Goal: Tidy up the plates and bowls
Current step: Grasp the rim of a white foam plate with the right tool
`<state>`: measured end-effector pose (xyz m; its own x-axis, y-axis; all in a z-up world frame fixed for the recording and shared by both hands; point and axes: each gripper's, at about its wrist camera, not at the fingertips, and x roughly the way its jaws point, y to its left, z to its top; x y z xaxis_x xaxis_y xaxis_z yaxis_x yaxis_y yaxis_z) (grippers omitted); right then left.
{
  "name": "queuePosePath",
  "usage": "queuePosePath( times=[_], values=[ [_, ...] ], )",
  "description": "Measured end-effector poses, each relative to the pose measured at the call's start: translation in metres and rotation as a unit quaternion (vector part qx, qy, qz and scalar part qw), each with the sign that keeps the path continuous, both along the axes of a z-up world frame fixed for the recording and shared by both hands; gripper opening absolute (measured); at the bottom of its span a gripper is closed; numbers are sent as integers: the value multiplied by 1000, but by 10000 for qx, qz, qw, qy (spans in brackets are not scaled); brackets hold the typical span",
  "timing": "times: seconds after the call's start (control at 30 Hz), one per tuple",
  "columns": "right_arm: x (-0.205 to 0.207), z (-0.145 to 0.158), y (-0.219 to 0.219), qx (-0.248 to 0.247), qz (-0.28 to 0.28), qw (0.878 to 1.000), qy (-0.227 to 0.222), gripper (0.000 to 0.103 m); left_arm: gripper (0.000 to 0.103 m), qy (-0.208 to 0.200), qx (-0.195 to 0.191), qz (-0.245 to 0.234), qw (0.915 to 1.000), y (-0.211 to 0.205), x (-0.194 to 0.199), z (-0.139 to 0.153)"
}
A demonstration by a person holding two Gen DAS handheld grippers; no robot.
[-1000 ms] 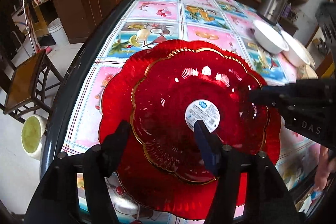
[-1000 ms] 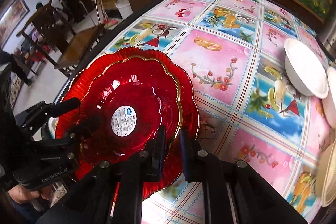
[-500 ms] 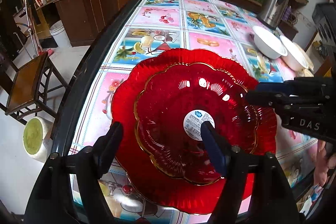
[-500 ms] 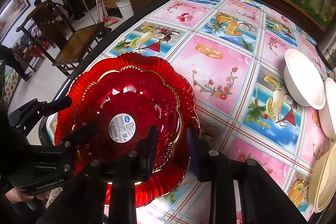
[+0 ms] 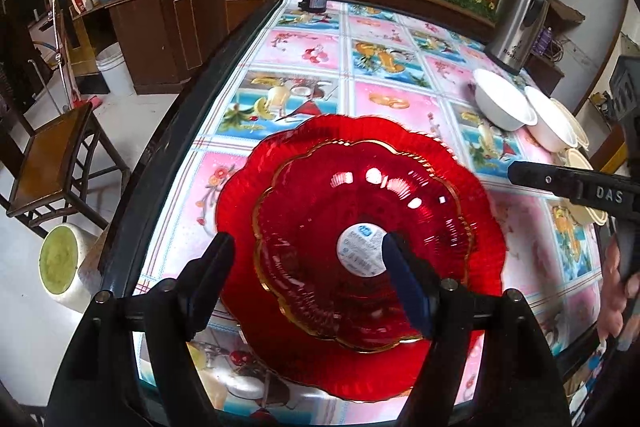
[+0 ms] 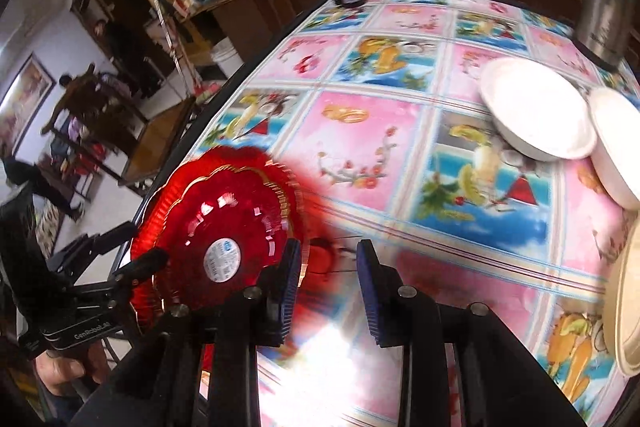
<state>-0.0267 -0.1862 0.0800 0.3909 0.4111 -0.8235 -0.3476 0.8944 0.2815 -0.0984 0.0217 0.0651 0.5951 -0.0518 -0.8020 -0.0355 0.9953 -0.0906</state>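
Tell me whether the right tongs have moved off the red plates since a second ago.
Yes. The right tongs were at the red plates' rim; now they sit to the right of it over the tablecloth, nearer the white bowls, and are open.

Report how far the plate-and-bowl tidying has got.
Done: the gold-rimmed red dish sits nested in the larger red plate near the table's edge.
In hand: nothing. The left gripper hangs open over the dish, and the right gripper is open over bare tablecloth beside the stack.
Left: the white bowls and the cream dishes lie loose on the far side, not stacked.
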Motion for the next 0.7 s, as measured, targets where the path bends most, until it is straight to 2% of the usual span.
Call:
queuePosePath(
  times=[0.4, 0.57, 0.7],
  values=[
    [25, 3, -97, 327, -1217, 9920, -17, 31, 76, -112, 10, -592, 9982, -49, 2, 15],
    [50, 5, -133, 515, -1979, 9789, -46, 34, 76, -62, -4, -846, 9964, -70, 6, 15],
    [77, -6, -150, 735, -2450, 9666, 184, 36, 76, -41, -27, -976, 9952, -79, 7, 15]
  ],
)
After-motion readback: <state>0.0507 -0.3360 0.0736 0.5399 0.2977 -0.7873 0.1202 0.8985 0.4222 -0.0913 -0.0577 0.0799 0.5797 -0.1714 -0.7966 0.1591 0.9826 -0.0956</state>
